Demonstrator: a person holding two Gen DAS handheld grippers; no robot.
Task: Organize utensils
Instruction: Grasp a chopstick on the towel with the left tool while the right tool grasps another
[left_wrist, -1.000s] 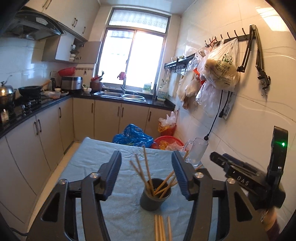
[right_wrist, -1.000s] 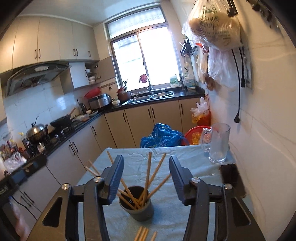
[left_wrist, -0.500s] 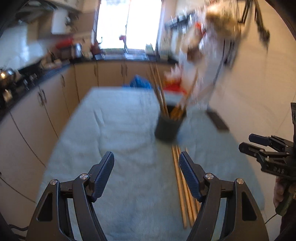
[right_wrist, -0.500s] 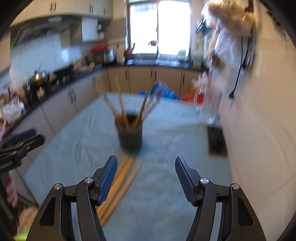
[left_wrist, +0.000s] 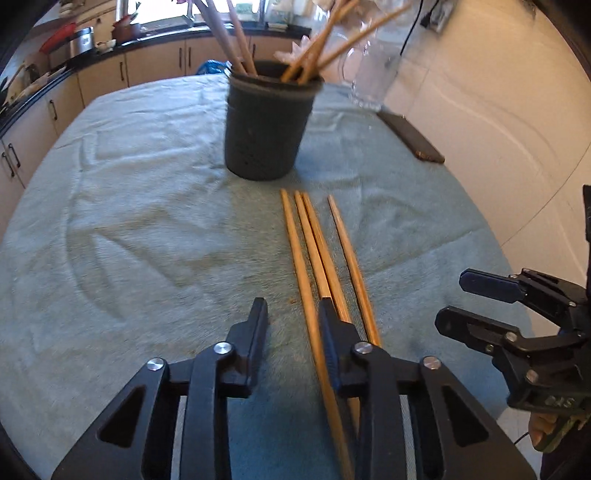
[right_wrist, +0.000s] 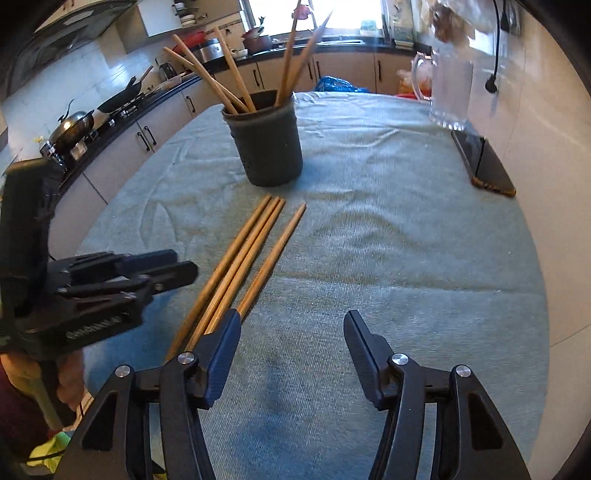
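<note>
Both claws hang low over the loose chopsticks (left_wrist: 321, 254) near the holder (left_wrist: 271, 122), the left claw (left_wrist: 291, 306) narrowed, its right finger over them (no grip evident), the right claw (right_wrist: 291, 317) wide, seemingly to collect them.

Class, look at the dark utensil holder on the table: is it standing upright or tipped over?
Upright. The dark utensil holder rests base-down on the blue cloth, rim facing up, with chopsticks fanning out of its open top.

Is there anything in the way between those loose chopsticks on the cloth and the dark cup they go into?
Nothing visible. The four loose chopsticks point toward the dark cup across bare cloth. The glass mug and phone sit off to the side.
</note>
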